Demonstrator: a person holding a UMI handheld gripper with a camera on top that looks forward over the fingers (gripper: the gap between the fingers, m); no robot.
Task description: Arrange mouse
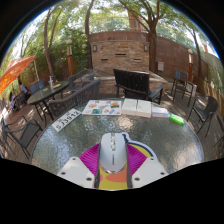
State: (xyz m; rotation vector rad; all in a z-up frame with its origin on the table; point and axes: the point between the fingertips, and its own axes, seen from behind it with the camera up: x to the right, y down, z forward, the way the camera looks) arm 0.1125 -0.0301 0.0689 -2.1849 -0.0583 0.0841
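A white and grey computer mouse (113,149) is between my gripper's (112,166) two fingers, its front pointing away from me. Both white fingers (80,170), with their pink inner pads, press on its sides. The mouse is held just above a round mouse mat (138,152) with pink, yellow and orange bands, which lies on a glass table (60,145) under the fingers.
Beyond the mat on the glass table lie books and papers (103,107), a white keyboard (66,119) and a green object (177,119). Dark chairs (135,84) and another table (45,93) stand behind, before a brick wall and trees.
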